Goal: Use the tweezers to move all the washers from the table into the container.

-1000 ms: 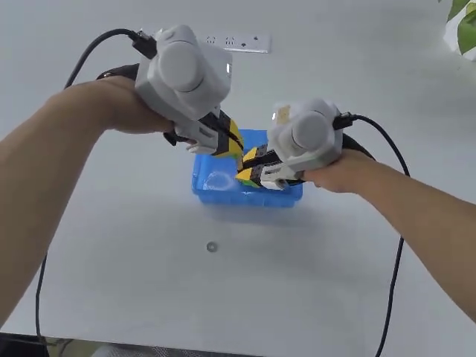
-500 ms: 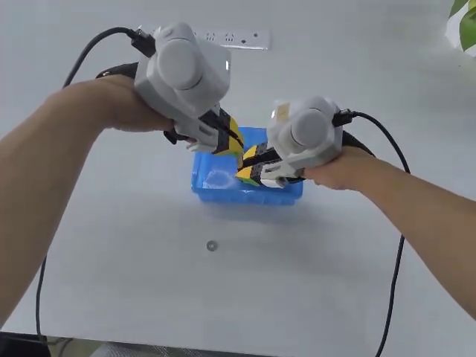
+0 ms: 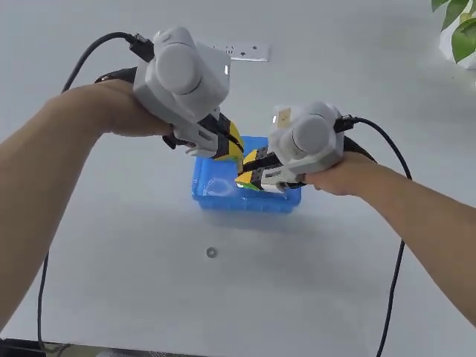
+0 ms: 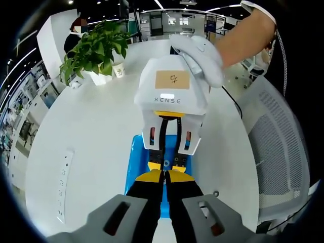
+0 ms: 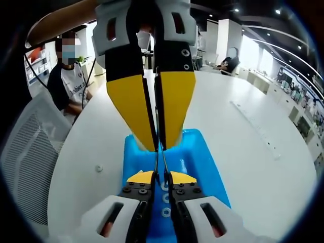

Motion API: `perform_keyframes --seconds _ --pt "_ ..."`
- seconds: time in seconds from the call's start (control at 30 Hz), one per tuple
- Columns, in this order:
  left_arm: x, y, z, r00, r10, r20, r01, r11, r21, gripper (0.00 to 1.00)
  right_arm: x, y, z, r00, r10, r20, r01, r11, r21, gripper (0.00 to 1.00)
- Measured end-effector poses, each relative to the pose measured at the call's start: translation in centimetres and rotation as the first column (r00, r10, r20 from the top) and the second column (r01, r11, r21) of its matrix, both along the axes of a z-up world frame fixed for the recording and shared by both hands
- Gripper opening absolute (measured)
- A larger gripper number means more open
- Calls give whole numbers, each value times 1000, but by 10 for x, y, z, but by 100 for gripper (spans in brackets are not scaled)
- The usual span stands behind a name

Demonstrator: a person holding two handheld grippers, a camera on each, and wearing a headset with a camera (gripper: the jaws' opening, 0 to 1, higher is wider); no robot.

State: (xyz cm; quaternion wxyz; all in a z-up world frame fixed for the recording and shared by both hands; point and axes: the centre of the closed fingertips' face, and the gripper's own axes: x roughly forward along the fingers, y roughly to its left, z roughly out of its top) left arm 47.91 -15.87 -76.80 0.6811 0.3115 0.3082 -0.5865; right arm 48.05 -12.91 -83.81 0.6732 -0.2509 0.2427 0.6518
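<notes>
My left gripper (image 3: 232, 145) and right gripper (image 3: 245, 177) meet nose to nose over the blue container (image 3: 216, 195) at mid-desk. Each has its jaws pressed onto the thin tweezers (image 5: 163, 161). One washer (image 3: 211, 253) lies on the desk (image 3: 111, 245) toward the near edge, apart from the container.

Two white hand-held units with yellow-tipped black tongs.
Left tongs (image 3: 232, 145) and right tongs (image 3: 247, 175) sit on rounded white housings (image 3: 182, 71) trailing black cables (image 3: 110, 35); the right housing bears a tan sticker (image 4: 172, 79) and "XENSE" lettering; small screws (image 5: 185, 52) stud the black fingers (image 5: 121, 45).
</notes>
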Motion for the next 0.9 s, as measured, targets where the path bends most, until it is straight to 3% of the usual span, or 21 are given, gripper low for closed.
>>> perform_keyframes --seconds 0.53,0.9 --pt "-22 2 36 1000 6 18 -6 1000 -12 5 -18 0 37 999 23 49 -24 1000 19 12" --pt "-49 5 42 1000 0 13 0 1000 -3 5 -46 4 44 997 45 56 -46 999 22 12"
